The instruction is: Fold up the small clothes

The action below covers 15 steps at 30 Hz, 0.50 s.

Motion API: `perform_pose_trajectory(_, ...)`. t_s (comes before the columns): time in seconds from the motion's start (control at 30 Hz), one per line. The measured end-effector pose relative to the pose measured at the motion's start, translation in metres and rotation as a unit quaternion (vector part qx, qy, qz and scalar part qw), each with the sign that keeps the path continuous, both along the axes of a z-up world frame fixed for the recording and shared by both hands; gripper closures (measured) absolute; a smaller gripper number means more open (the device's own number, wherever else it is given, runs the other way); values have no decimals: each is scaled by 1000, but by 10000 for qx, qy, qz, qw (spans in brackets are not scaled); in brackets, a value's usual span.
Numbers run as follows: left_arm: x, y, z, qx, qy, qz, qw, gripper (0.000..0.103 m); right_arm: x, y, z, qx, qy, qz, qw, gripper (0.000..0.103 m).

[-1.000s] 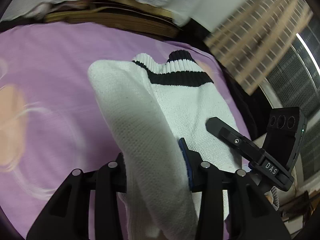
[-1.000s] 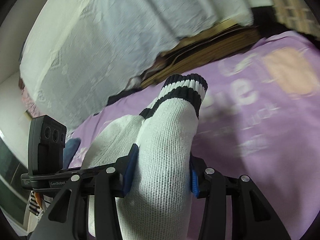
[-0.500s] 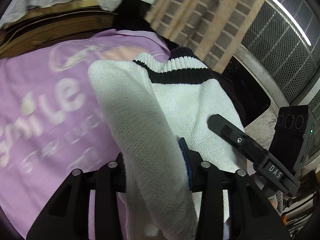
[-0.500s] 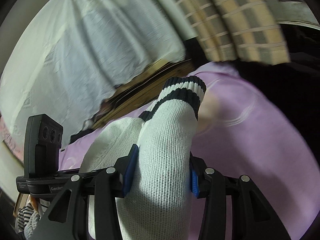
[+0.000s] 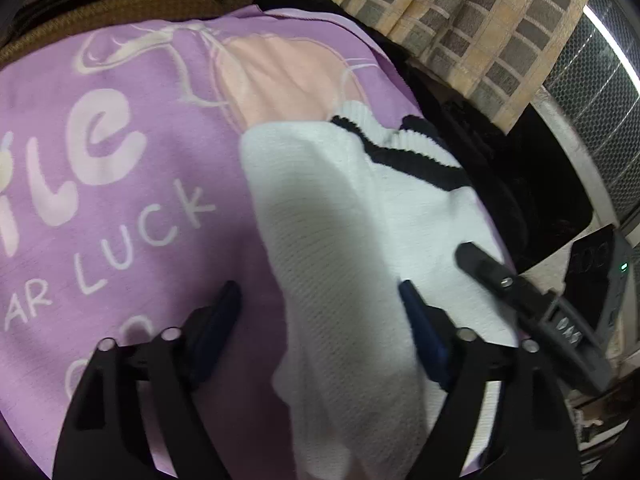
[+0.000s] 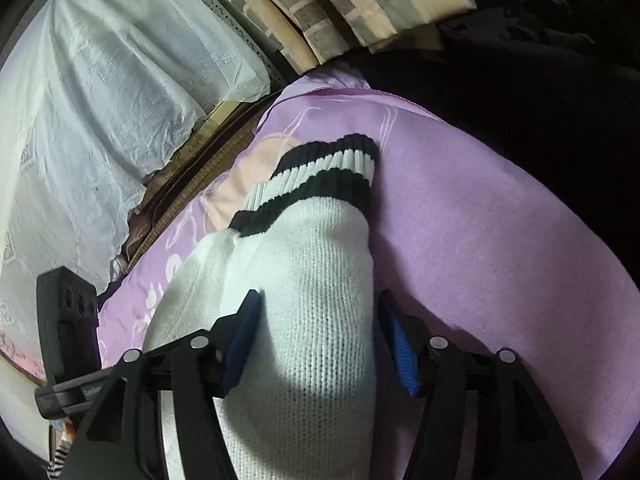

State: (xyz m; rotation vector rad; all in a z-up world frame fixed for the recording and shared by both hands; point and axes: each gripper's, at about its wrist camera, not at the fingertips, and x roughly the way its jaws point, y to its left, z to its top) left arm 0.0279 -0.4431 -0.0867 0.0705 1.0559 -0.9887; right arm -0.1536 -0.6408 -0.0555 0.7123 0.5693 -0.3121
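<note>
sock (image 5: 352, 240): long axis toward upper frame, between both claws | left claw (image 5: 320, 304) opening, pads clear | right claw (image 6: 316, 316) opening, releasing

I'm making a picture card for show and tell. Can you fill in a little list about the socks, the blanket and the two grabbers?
Clothes: white socks with black stripes on the cuffs
Lying on: purple blanket with pale letters
Left gripper: jaws opening, sock between them, left pad clear of it
Right gripper: jaws opening, sock between the blue pads
Behind: checked curtain, white cloth
</note>
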Motion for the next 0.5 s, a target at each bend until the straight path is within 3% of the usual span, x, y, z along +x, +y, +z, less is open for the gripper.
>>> perform_pose_trajectory(0.1, -6, 12, 6, 45, -280, 215, 9994, 14, -22, 23, 20, -865, -104, -398, 9954, 40)
perform_pose_trajectory(0.2, -18, 39, 15, -81, -517, 389, 9979, 13, -54, 53, 31, -1635, -113, -789, 9833, 37)
perform_pose_trajectory(0.33, -32, 51, 11, 313, -873, 515, 9944, 4, -64, 63, 18, -1496, 442, -973, 9830, 23)
perform_pose_trajectory(0.4, -38, 51, 12, 383, -1118, 544, 9915, 4, -65, 55, 14, -1299, 468, -1050, 9848, 15)
perform_pose_trajectory(0.5, -53, 53, 19, 516, -1689, 653, 9821, 4, -69, 52, 12, -1177, 437, -1065, 9864, 13)
